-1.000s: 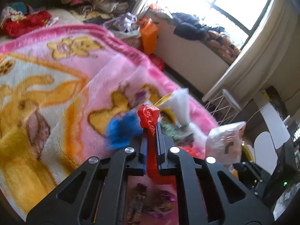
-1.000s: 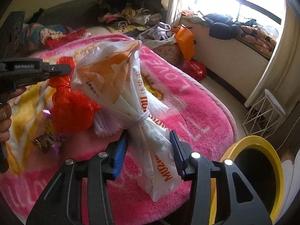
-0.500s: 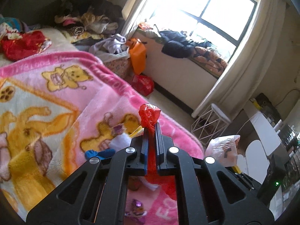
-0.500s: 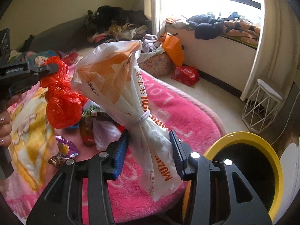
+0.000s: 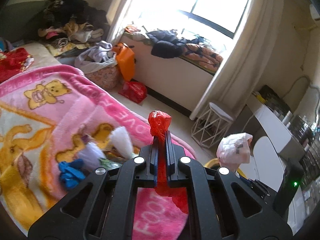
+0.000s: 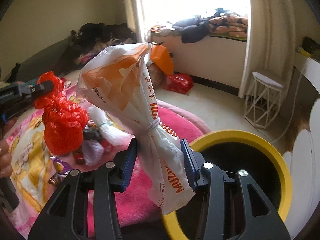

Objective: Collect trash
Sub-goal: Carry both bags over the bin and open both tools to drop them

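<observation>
One yellow bin point(image 6: 236, 138), clear only from right wrist.

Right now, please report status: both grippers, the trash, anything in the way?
Left gripper shut on red bag. Right gripper shut on white bag, beside yellow bin. More trash on pink blanket. Nothing in the way.

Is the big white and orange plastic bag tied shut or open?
Tied shut. A pale elastic band cinches the white and orange plastic bag at its neck, just above where the right gripper squeezes it.
</observation>
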`<state>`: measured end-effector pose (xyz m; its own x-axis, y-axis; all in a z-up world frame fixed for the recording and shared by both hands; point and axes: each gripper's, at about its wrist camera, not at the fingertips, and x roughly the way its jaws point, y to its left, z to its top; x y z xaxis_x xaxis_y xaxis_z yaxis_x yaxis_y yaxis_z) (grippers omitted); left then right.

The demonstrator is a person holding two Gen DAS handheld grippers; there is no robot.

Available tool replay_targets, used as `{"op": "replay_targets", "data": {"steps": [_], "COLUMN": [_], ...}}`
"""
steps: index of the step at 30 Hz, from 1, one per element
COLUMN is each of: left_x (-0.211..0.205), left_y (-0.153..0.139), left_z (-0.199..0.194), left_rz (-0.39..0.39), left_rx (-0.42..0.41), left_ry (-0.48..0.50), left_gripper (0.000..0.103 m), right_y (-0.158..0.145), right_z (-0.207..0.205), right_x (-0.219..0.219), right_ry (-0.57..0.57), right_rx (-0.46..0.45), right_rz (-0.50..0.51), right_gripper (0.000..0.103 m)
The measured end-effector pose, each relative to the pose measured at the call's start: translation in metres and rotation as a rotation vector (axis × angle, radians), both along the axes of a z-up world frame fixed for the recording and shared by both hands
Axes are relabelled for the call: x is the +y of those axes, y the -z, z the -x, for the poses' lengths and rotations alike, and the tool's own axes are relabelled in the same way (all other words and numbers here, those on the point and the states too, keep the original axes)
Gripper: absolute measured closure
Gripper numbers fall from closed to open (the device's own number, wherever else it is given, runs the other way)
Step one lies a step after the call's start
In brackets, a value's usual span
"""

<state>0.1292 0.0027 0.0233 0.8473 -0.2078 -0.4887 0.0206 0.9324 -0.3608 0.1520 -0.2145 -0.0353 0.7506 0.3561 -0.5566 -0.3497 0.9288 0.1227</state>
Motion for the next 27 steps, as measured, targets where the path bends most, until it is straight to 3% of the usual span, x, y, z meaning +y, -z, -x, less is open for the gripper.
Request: {"op": "replay_targets", "data": {"steps": [9, 27], "left_x": [-0.055, -0.149], "left_y": [0.007, 0.035], "left_z": [-0.006, -0.027], "left_rz": [-0.038, -0.125], "left_rx": [0.006, 0.045], "left_ry": [0.093, 0.245], "left_gripper": [0.100, 0.100], "right_y": [0.007, 0.036], "right_z": [0.002, 0.008], "right_x": [-0.060, -0.125], "right_ry": [0.128, 0.292], "right_rx": [0.026, 0.125], "right_rz": [-0.050, -0.125], "right_gripper": [0.061, 0.061]}}
